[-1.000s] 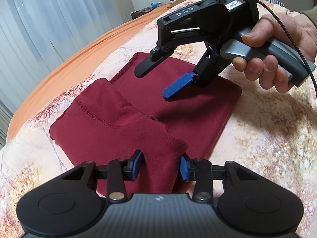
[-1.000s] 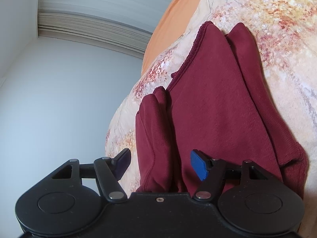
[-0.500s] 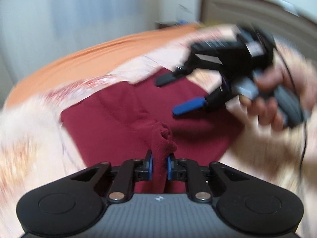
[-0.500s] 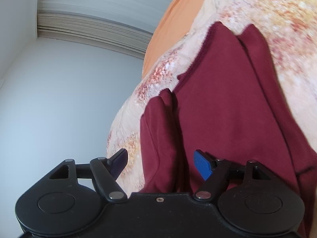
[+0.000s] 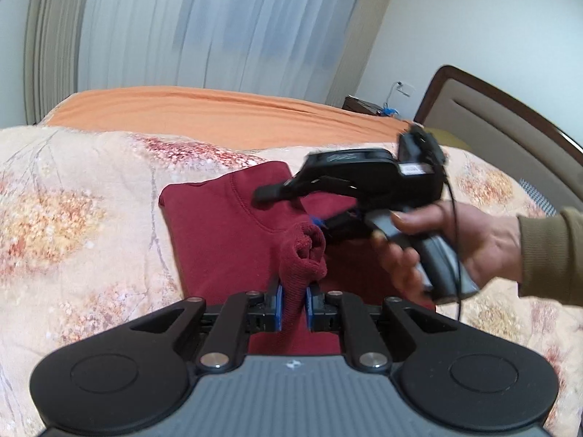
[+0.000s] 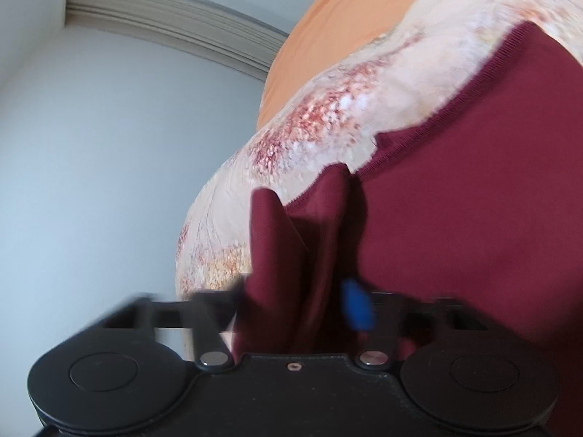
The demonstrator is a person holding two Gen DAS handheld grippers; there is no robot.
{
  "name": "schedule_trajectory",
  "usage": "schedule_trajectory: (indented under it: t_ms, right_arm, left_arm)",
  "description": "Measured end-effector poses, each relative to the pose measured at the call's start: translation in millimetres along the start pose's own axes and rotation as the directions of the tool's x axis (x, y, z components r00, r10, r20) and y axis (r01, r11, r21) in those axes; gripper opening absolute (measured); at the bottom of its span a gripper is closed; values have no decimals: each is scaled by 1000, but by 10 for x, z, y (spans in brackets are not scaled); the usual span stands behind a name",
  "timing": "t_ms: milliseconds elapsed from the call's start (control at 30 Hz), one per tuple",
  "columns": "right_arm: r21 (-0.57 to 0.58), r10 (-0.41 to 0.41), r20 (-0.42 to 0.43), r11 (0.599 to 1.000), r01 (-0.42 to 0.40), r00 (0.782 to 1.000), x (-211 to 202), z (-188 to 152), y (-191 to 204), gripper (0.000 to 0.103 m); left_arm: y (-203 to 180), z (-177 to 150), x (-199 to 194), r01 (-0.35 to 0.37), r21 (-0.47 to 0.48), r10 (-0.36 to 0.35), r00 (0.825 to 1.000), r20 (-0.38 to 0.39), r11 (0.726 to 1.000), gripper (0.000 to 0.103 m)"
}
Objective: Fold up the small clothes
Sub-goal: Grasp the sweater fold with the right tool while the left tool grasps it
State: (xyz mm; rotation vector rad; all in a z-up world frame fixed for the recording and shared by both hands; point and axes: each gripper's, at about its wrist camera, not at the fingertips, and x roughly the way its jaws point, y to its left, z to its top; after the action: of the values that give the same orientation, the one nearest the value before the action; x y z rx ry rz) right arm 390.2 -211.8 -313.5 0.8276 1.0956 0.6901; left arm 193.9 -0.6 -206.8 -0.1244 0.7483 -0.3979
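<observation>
A dark red garment (image 5: pixel 218 233) lies on the floral bedspread (image 5: pixel 73 225). My left gripper (image 5: pixel 293 304) is shut on a bunched corner of the garment (image 5: pixel 304 255) and holds it up. My right gripper (image 5: pixel 291 207) hovers over the middle of the garment, held by a hand (image 5: pixel 473 240). In the right wrist view its fingers (image 6: pixel 355 307) stand apart with a fold of the red cloth (image 6: pixel 291 255) between them; the frame is blurred and the pads do not visibly press the cloth.
An orange sheet (image 5: pixel 218 109) covers the far side of the bed. A headboard (image 5: pixel 510 127) rises at the right, curtains (image 5: pixel 182 25) hang behind, and a nightstand (image 5: pixel 364 103) stands in the far corner.
My left gripper closed on the garment's corner and lifted it. My right gripper dropped closer to the cloth and its fingers narrowed around a fold.
</observation>
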Motion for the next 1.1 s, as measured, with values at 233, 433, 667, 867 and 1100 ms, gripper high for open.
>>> schedule_trajectory:
  t_ms: [233,433,667,867,1100]
  right_arm:
    - [-207,-5,13,978,8,1000,-434,195,217,17]
    - [-263,-78,39,961,86,996,-1002,476,40,17]
    - [-203,-139,23,969,141,990,-1177,428,-405,18]
    - [-145,-133,32,980,136,991,-1184,396,-618,19]
    - [-129,-132,22,983,134,991,-1167,418,-689,21]
  left_arm:
    - [-429,188,93,92,125,-96,995,29,988,12]
    - [-905,298,505,197,173,-202,979,12,965,12]
    - [-1199,171,992,233,195,-218,971,-94,953,12]
    - [-1311,116,1127,223,229,-195,971,-140,948,12]
    - [-1438,69,1295,204,298,-148,969,-198,933,13]
